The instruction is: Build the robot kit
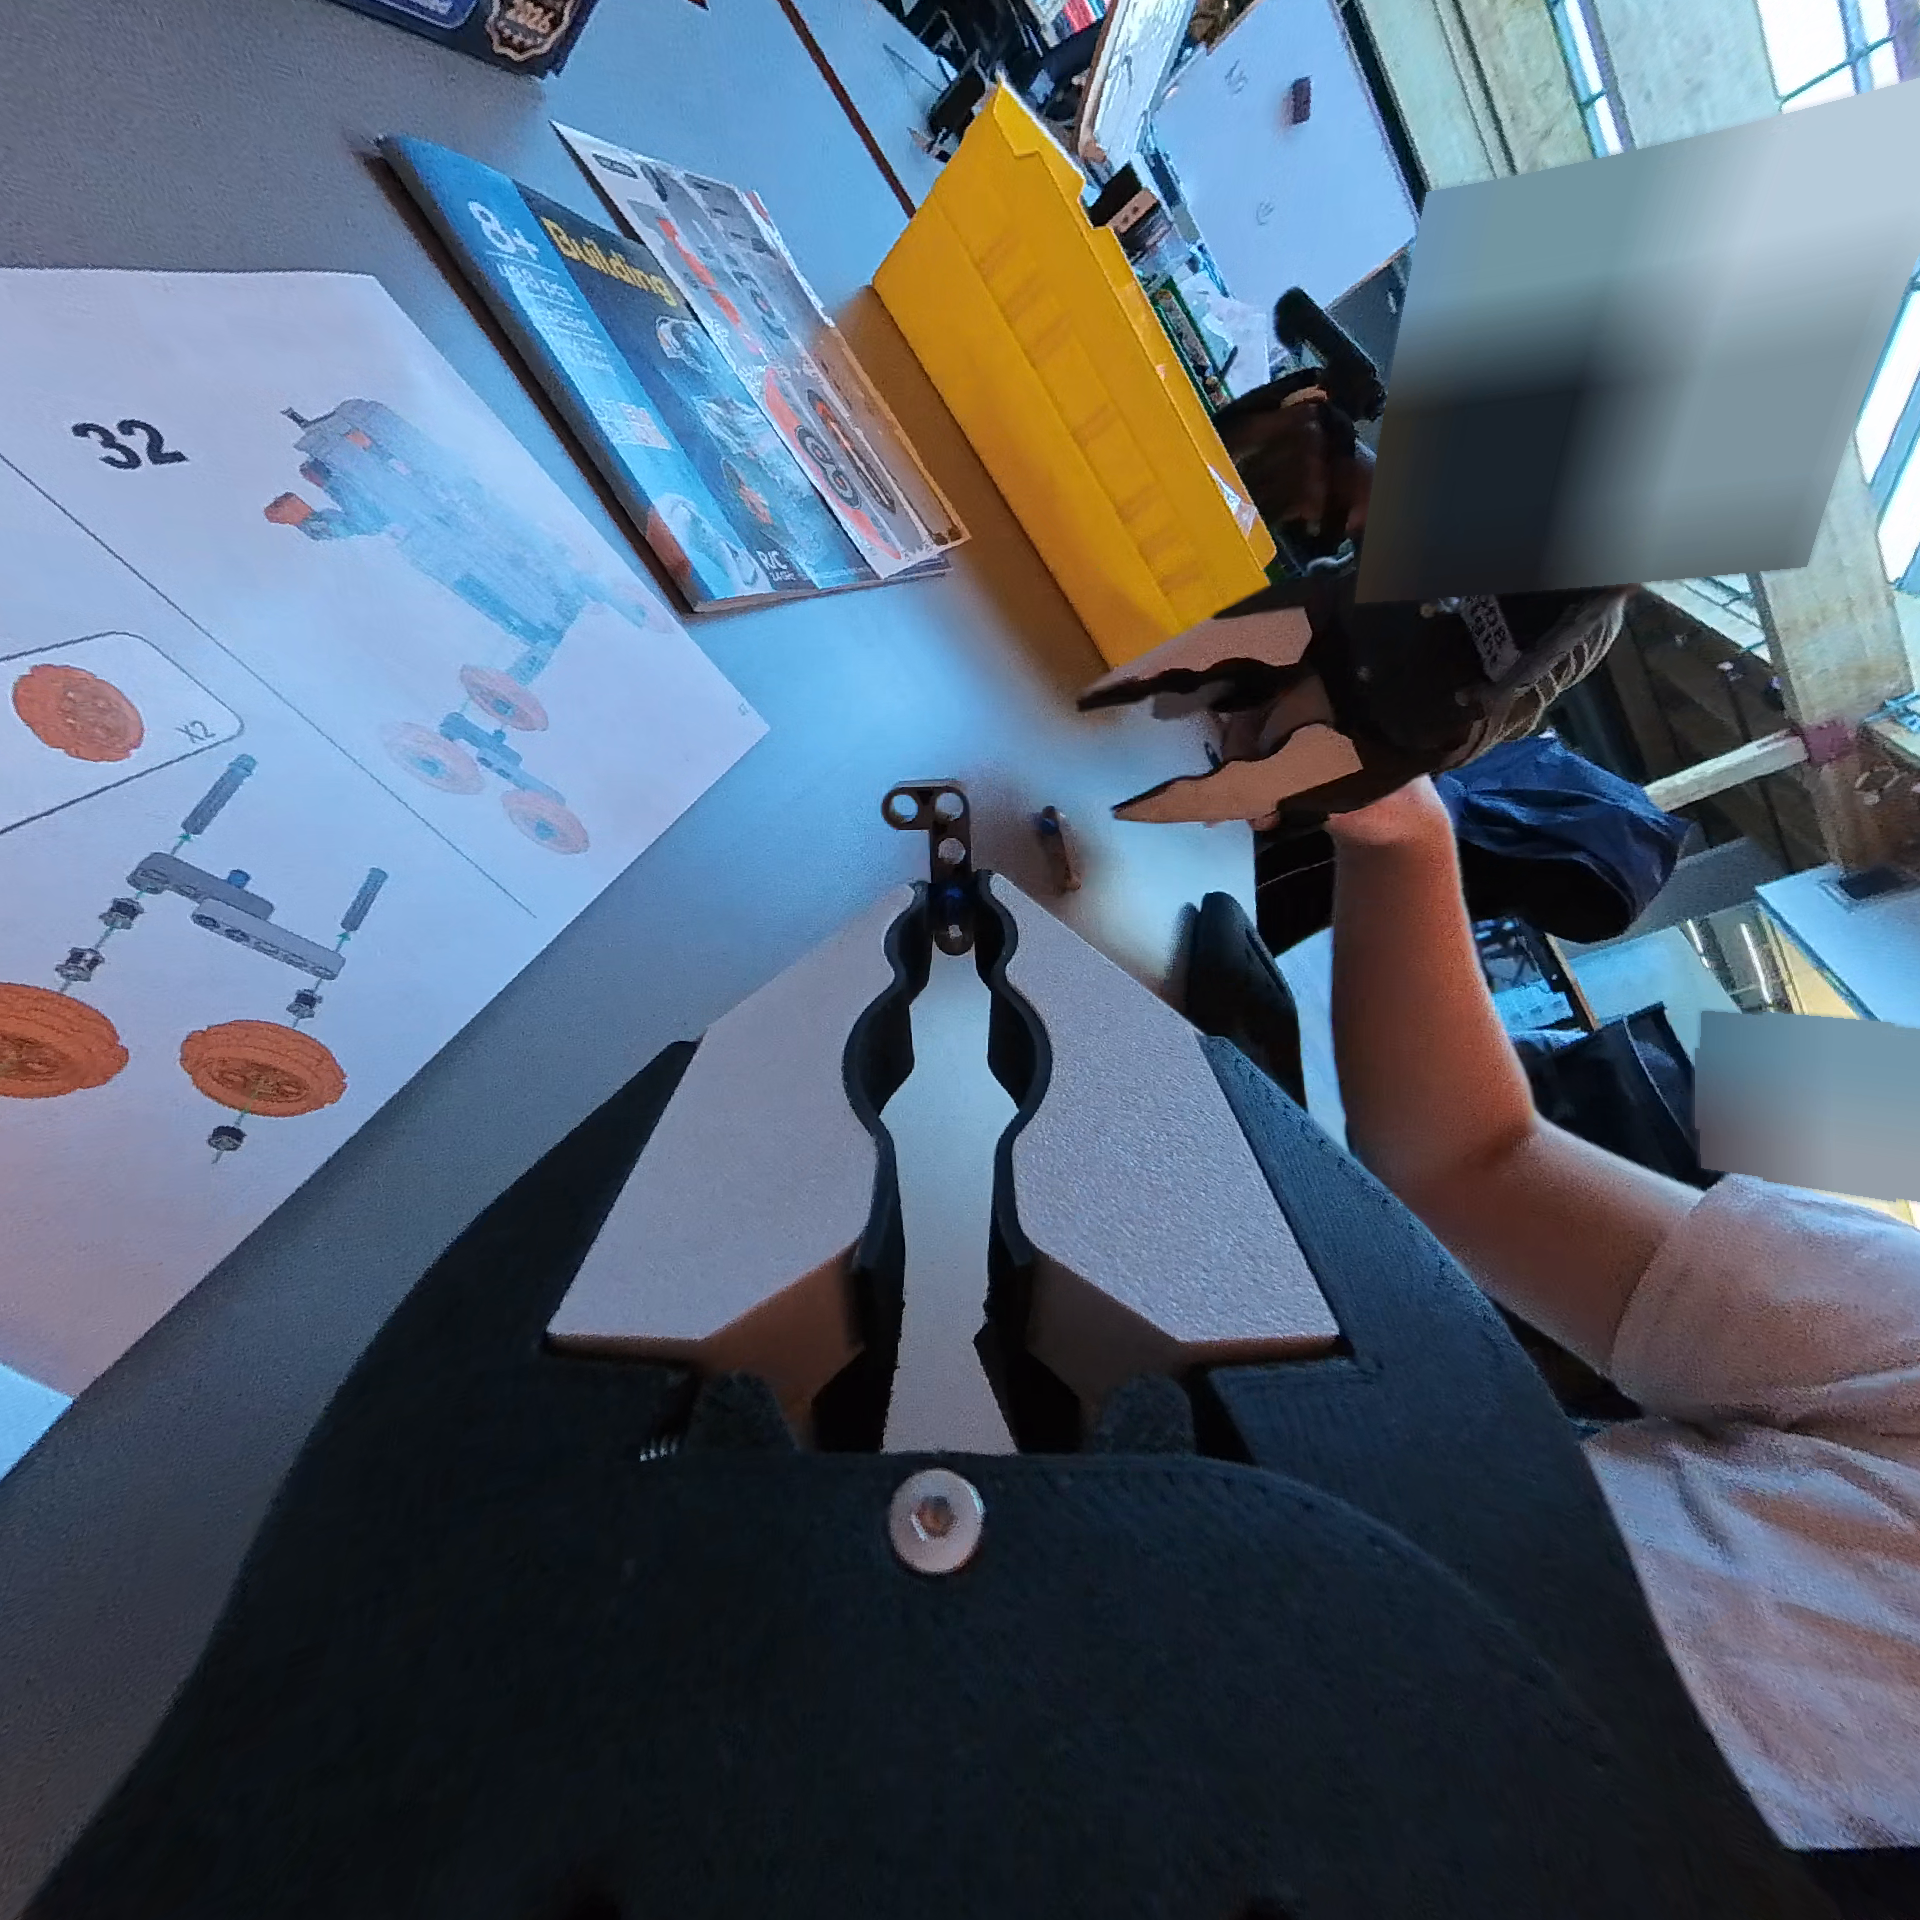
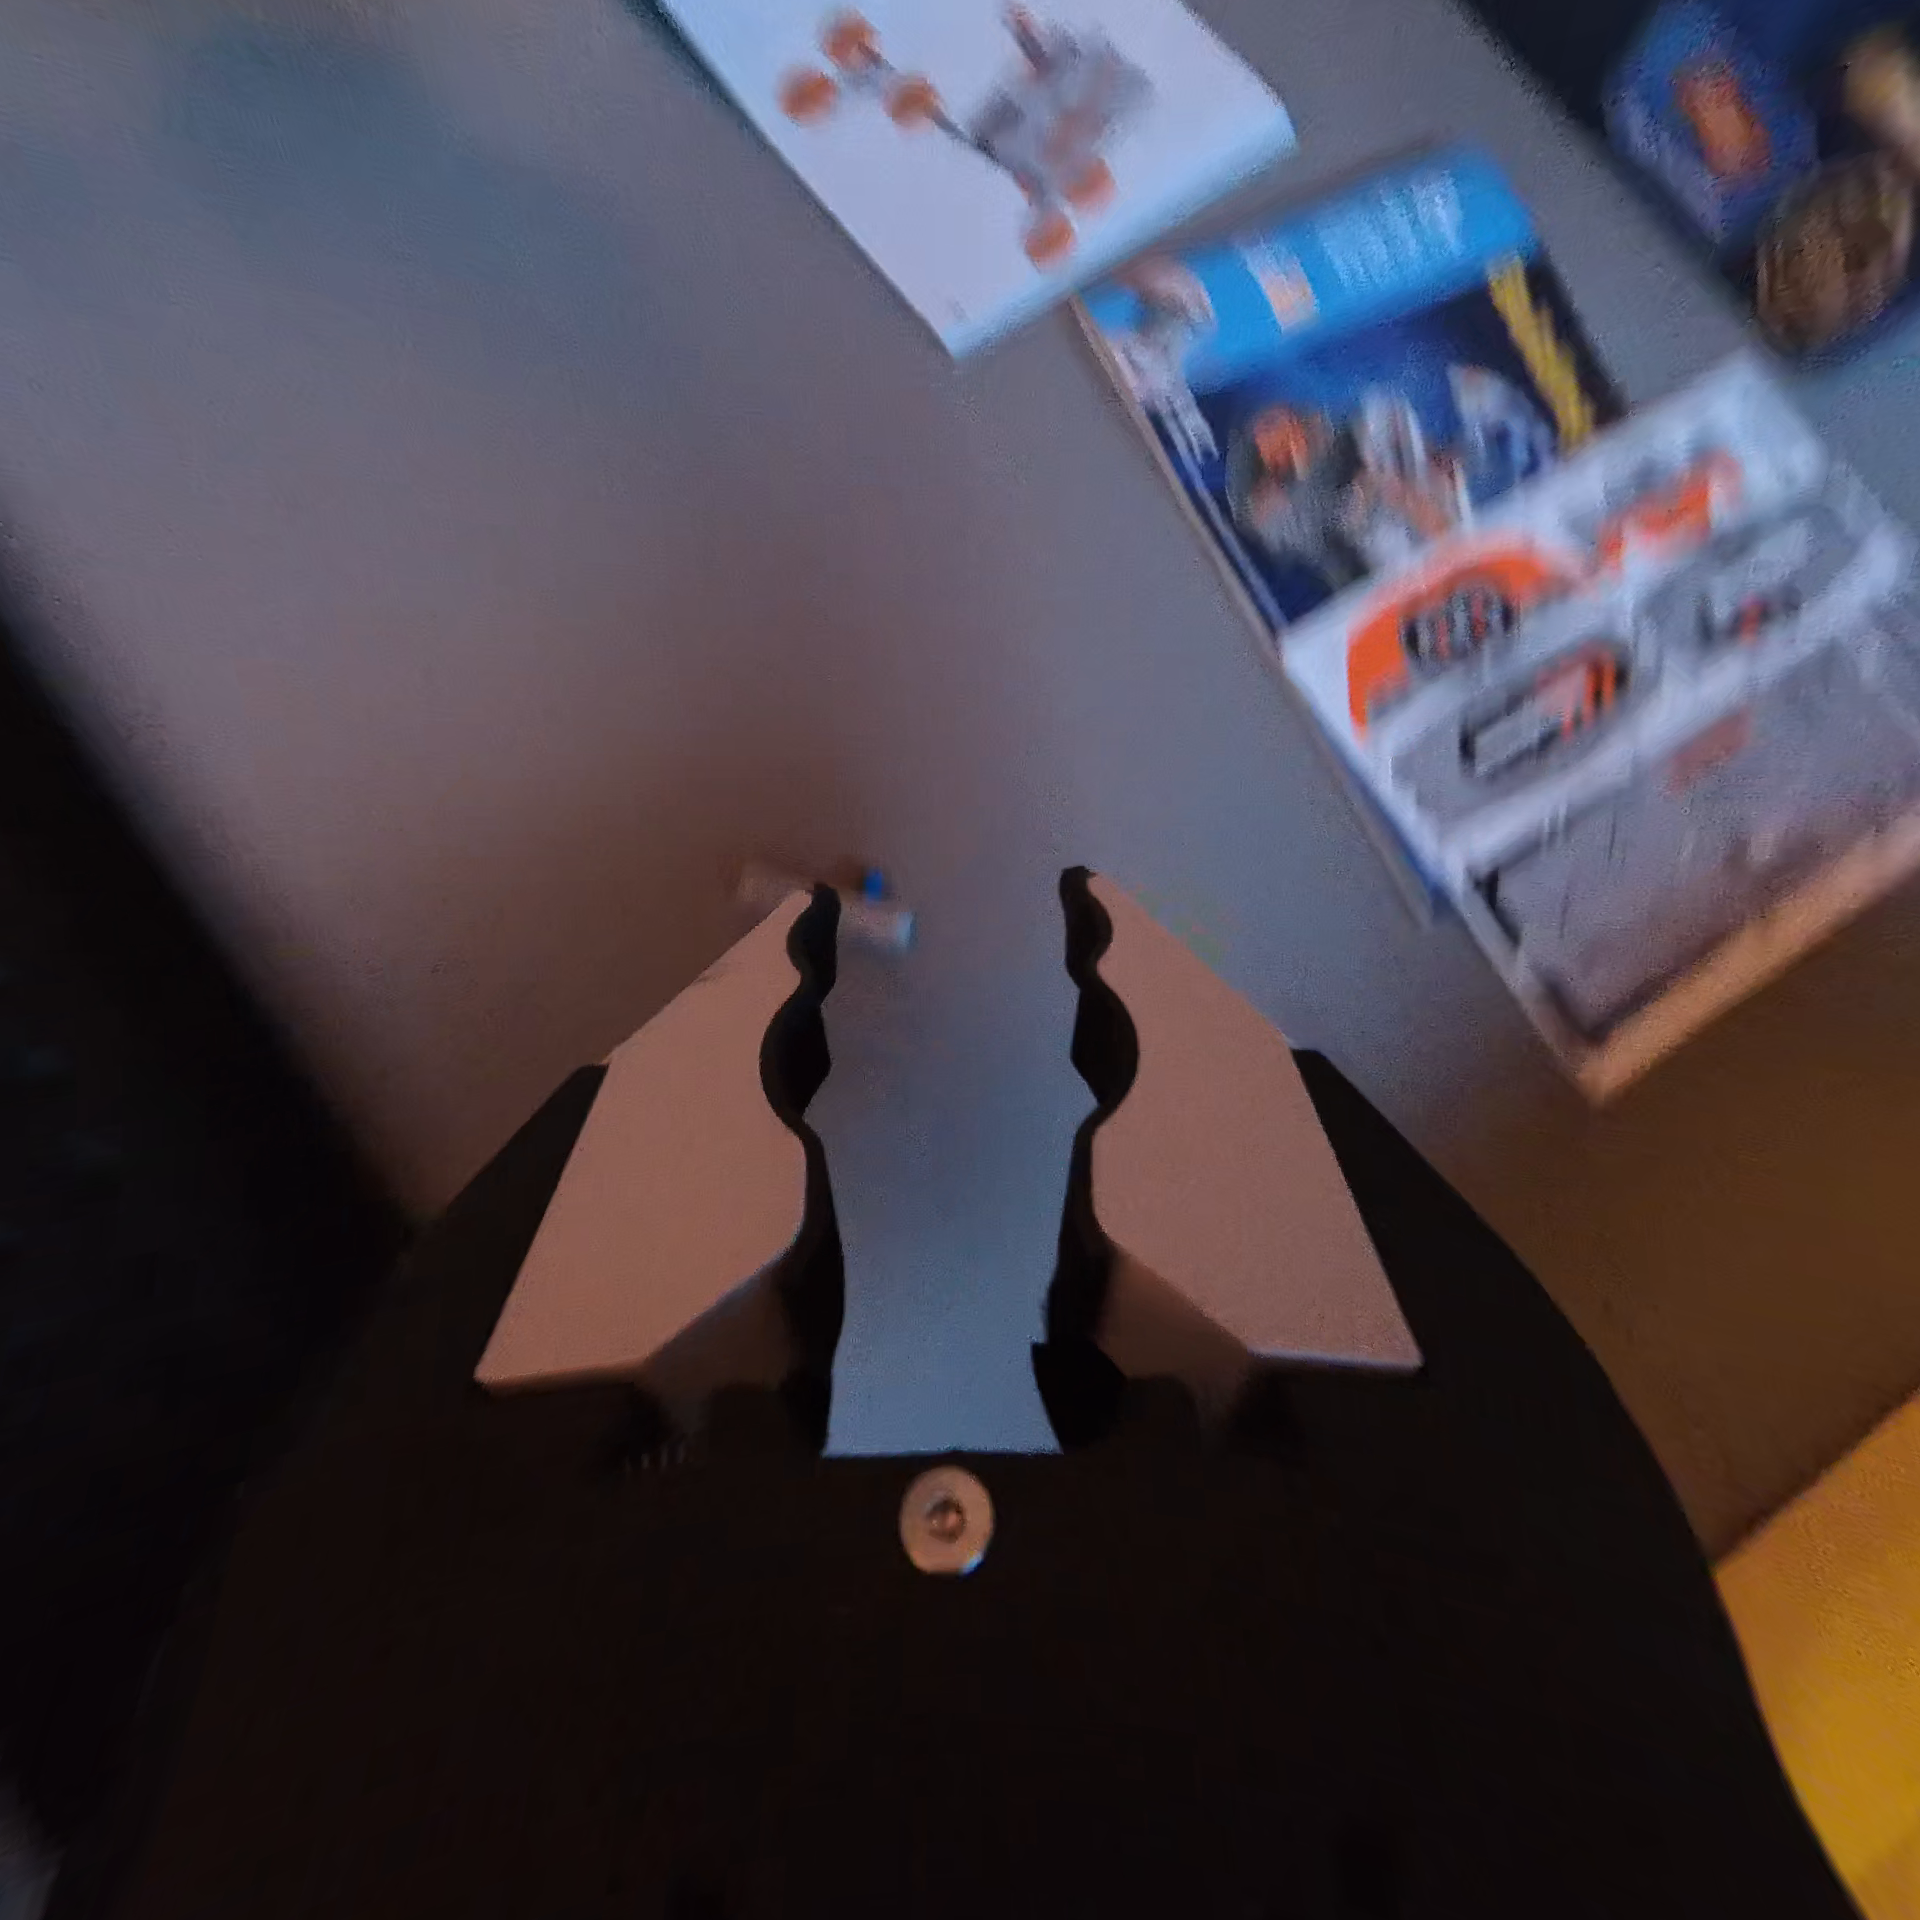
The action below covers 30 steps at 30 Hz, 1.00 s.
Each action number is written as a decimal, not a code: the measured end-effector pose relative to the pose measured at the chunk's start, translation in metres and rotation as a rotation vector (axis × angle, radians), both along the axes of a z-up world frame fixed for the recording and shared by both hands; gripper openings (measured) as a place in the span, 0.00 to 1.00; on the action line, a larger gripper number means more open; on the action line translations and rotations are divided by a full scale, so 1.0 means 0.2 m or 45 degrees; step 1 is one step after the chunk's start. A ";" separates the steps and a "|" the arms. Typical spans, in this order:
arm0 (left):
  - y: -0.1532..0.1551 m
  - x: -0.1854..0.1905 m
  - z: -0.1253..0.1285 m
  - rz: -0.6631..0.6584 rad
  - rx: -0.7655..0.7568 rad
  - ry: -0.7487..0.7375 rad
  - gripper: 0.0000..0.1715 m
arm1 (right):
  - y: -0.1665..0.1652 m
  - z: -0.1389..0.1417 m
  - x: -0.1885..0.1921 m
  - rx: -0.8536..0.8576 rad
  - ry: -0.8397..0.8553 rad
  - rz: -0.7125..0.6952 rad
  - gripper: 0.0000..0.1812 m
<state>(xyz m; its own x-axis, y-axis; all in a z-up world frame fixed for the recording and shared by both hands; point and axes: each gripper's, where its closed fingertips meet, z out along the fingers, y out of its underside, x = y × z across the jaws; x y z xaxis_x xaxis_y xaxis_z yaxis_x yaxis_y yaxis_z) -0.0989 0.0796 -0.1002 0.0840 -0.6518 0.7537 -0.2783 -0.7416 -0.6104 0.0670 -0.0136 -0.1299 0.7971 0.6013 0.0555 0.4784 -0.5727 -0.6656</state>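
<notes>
My left gripper (image 1: 948, 902) is shut on a dark T-shaped beam with holes (image 1: 933, 826), which carries a blue pin at the fingertips and sticks out above the grey table (image 1: 810, 665). A small axle piece with a blue end (image 1: 1058, 847) lies on the table just right of it. My right gripper (image 2: 948, 902) is open and empty; it also shows in the left wrist view (image 1: 1122, 753), a little above the table. In the blurred right wrist view the small axle piece (image 2: 868, 914) lies just by the left fingertip.
An open instruction sheet (image 1: 260, 727) lies at the left, with a booklet (image 1: 665, 395) and a leaflet (image 1: 769, 343) behind it. A yellow bin (image 1: 1060, 374) stands at the back right. A person's arm (image 1: 1455, 1091) reaches in from the right. One gripper's finger ends stand about 20 centimeters off the other's.
</notes>
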 end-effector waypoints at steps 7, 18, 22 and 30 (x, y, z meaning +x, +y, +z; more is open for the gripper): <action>-0.03 0.03 0.01 -0.041 0.057 0.033 0.03 | -0.12 -0.05 -0.06 0.078 0.246 -0.441 0.42; -0.07 0.04 0.02 -0.074 0.046 0.004 0.03 | -0.08 -0.16 -0.13 -0.026 0.078 -0.399 0.22; -0.12 0.06 0.04 -0.136 0.009 -0.035 0.03 | 0.02 -0.03 -0.24 0.276 -0.076 -0.179 0.22; -0.14 0.03 0.13 -0.219 -0.055 -0.171 0.02 | 0.29 0.18 -0.71 0.668 -0.181 0.337 0.22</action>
